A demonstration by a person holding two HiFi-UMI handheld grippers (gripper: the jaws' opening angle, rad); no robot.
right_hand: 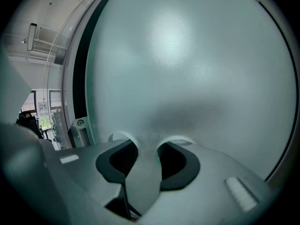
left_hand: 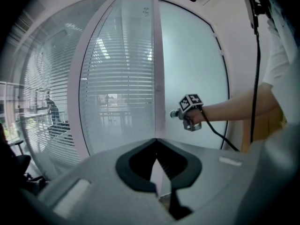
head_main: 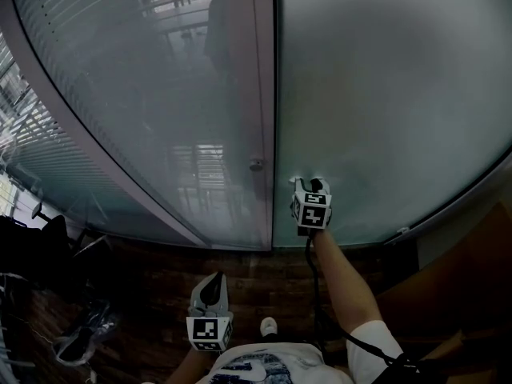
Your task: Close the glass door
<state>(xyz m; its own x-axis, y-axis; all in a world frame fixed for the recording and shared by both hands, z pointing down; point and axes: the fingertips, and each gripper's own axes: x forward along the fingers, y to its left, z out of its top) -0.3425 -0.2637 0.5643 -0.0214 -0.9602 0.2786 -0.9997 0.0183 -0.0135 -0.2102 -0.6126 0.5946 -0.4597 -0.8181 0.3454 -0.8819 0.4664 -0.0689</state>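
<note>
The frosted glass door [head_main: 384, 94] fills the right of the head view; its left edge runs beside a pale frame post [head_main: 264, 94] with a small knob [head_main: 256, 165]. My right gripper [head_main: 308, 184] is at the door's left edge, at knob height. In the right gripper view its jaws [right_hand: 148, 142] stand apart with tips close to or against the frosted pane [right_hand: 187, 69] and nothing between them; a dark gap [right_hand: 82, 78] shows at the door's edge. My left gripper [head_main: 212, 282] hangs low near my body, away from the door, its jaws [left_hand: 156, 142] meeting at the tips. It sees the right gripper [left_hand: 180, 114] at the door [left_hand: 192, 69].
A glass partition with blinds [head_main: 120, 94] curves away to the left. Dark chairs and gear [head_main: 40, 238] stand on the wooden floor [head_main: 160, 278] at the left. A brown panel [head_main: 472, 278] is at the right. A cable [head_main: 318, 294] runs down from my right gripper.
</note>
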